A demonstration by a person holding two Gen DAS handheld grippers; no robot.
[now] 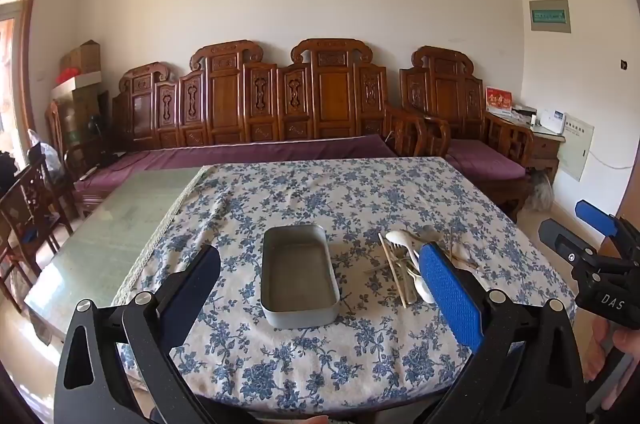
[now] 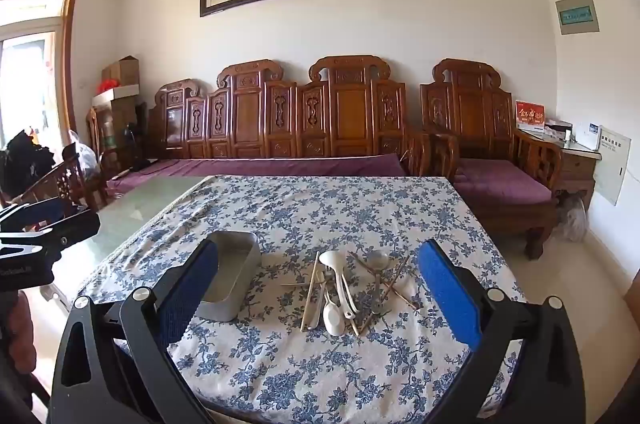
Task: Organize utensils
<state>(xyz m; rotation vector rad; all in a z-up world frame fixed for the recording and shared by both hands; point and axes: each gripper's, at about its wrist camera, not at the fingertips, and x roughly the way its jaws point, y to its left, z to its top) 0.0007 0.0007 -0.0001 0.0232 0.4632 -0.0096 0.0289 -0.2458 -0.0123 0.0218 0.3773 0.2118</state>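
An empty grey metal tray [image 1: 298, 278] sits on the blue floral tablecloth [image 1: 320, 200]; it also shows in the right wrist view [image 2: 230, 274]. Right of it lies a loose pile of utensils [image 2: 348, 288]: white spoons, a metal spoon, forks and chopsticks. The pile also shows in the left wrist view [image 1: 404, 264], partly hidden by a blue finger. My left gripper [image 1: 320, 288] is open and empty, held above the near edge facing the tray. My right gripper [image 2: 318, 284] is open and empty, facing the pile; it also shows in the left wrist view [image 1: 576, 232].
The cloth covers the right part of a glass-topped table [image 1: 116, 220]. Carved wooden benches with purple cushions [image 1: 256, 148] line the wall behind. Wooden chairs [image 1: 28, 200] stand at the left. A side table [image 2: 576, 148] stands at the far right.
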